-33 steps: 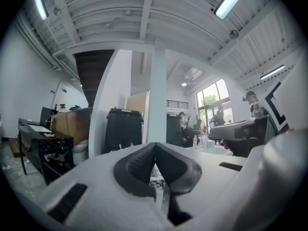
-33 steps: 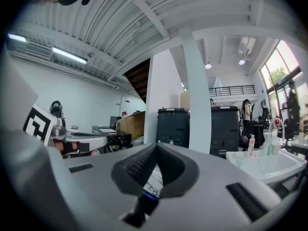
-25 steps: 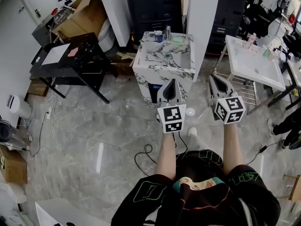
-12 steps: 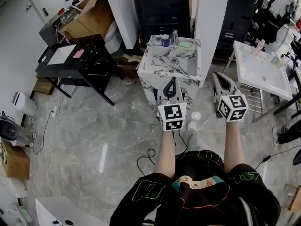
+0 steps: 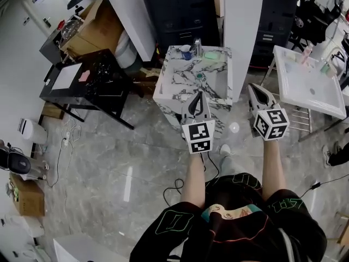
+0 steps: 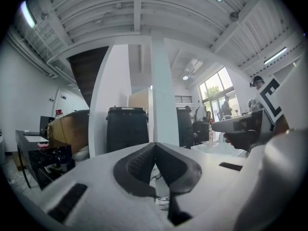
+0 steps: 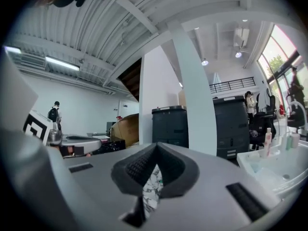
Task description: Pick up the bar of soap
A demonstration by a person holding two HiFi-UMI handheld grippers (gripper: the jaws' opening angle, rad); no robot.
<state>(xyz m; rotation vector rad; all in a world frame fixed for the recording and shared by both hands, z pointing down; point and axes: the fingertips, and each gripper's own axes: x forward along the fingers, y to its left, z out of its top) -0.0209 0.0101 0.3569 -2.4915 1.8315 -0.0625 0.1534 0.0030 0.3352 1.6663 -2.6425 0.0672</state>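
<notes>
my left claw (image 5: 199,97) and right claw (image 5: 255,89) are both pinched shut, holding nothing. the green bar of soap (image 5: 211,53) lies well ahead of them, on the far edge of the marble counter (image 5: 169,83).

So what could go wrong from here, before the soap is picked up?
The left gripper and right gripper are shut; unopened, they would probably push the green soap instead of gripping it. The soap lies at the far rim of the marble sink near a cup; a reach might knock it. A black cable loops near the feet.
</notes>
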